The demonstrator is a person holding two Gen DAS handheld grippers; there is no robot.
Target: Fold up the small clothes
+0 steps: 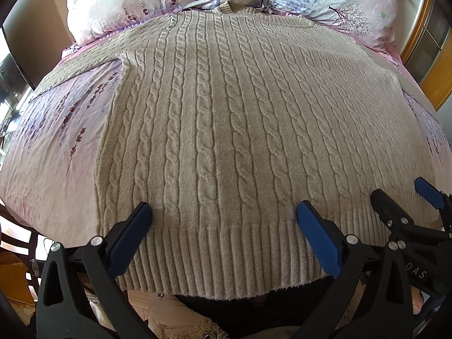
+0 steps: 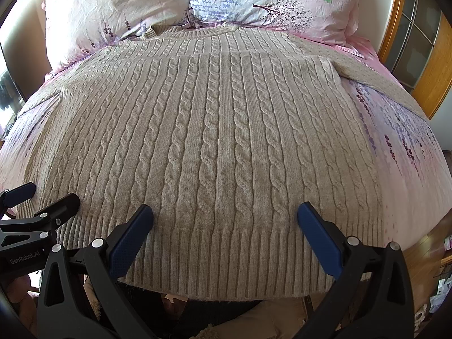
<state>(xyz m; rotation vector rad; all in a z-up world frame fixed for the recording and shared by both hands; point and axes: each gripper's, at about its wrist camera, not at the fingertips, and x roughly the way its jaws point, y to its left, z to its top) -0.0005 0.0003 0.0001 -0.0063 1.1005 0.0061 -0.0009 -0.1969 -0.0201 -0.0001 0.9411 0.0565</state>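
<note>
Beige sweater (image 1: 226, 130) flat on bed (image 1: 56, 147), hem nearest. Left gripper (image 1: 223, 214) and right gripper (image 2: 224, 214) spread wide over hem, gripping nothing.

Daylit bed (image 2: 409, 152) in floral pink sheets, two pillows (image 2: 118, 8), wooden-framed door (image 2: 423, 65).

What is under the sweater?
The sweater lies flat on a pink floral bedsheet, which shows beside it on both sides. Whether anything else lies beneath cannot be seen; the knit covers it.
</note>
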